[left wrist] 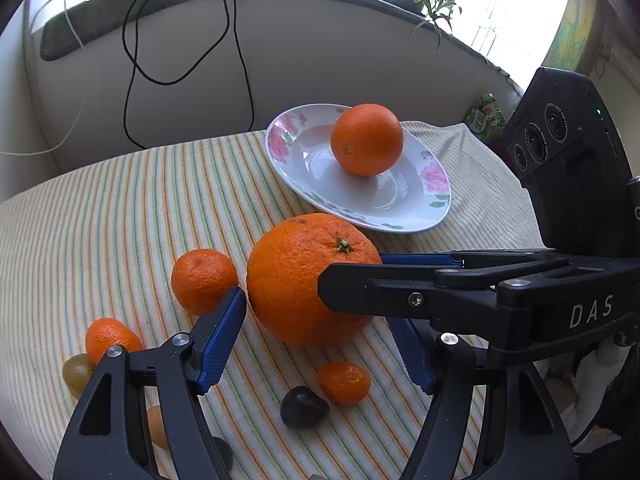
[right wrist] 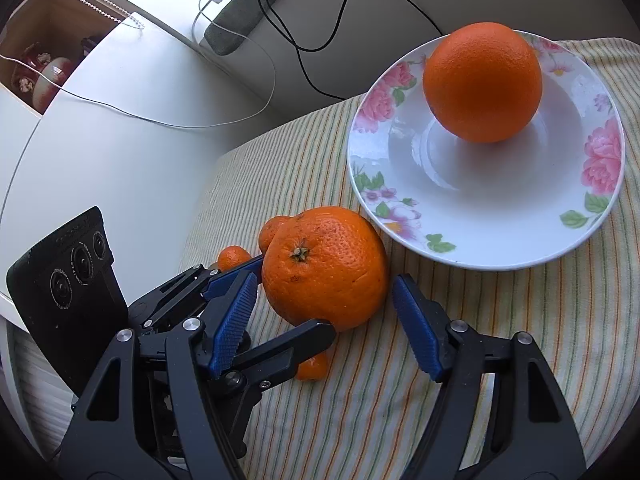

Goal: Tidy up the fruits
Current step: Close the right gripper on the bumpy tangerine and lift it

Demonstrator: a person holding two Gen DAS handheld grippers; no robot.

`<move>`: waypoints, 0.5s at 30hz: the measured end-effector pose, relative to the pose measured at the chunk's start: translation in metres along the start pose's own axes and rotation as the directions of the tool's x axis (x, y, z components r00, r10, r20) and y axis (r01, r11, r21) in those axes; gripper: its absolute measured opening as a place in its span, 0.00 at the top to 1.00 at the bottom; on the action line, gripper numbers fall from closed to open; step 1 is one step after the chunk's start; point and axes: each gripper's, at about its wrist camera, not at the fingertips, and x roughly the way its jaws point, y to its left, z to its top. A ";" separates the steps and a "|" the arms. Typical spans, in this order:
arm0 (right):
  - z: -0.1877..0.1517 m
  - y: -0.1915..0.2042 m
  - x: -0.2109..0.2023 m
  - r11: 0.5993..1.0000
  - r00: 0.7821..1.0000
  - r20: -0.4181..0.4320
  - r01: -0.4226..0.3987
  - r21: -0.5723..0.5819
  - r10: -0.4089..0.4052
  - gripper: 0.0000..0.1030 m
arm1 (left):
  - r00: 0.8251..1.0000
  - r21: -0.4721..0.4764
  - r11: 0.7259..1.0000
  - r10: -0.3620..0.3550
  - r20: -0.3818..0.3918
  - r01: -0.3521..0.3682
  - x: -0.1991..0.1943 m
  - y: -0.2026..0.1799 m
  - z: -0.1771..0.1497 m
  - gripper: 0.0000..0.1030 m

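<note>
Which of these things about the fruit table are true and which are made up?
1. An orange sits on the flowered plate. True.
2. Two oranges are on the plate. False: only one is there.
3. The tablecloth has stripes. True.
4. A small dark fruit lies on the plate. False: the dark fruit lies on the tablecloth, near the camera.
</note>
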 end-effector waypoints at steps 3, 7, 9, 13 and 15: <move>0.001 -0.003 0.001 1.000 1.000 -0.002 -0.013 0.009 0.013 0.35 | 1.000 -0.010 1.000 -0.014 0.003 0.014 0.002 0.003 0.001 0.30; 0.002 -0.001 0.002 1.000 1.000 -0.002 0.000 -0.011 0.000 0.36 | 1.000 -0.010 1.000 -0.017 0.006 0.017 0.004 0.003 0.001 0.31; 0.002 -0.001 0.002 1.000 1.000 -0.003 0.001 -0.012 -0.001 0.36 | 1.000 -0.008 1.000 -0.019 0.010 0.019 0.005 0.003 0.001 0.31; 0.001 0.002 0.002 0.999 1.000 -0.002 0.012 -0.034 -0.012 0.37 | 1.000 0.000 1.000 -0.009 0.014 0.009 0.003 0.003 -0.002 0.31; 0.001 0.003 0.002 0.999 1.000 -0.001 0.013 -0.037 -0.014 0.37 | 1.000 -0.001 1.000 -0.005 0.017 0.005 0.002 0.002 -0.001 0.31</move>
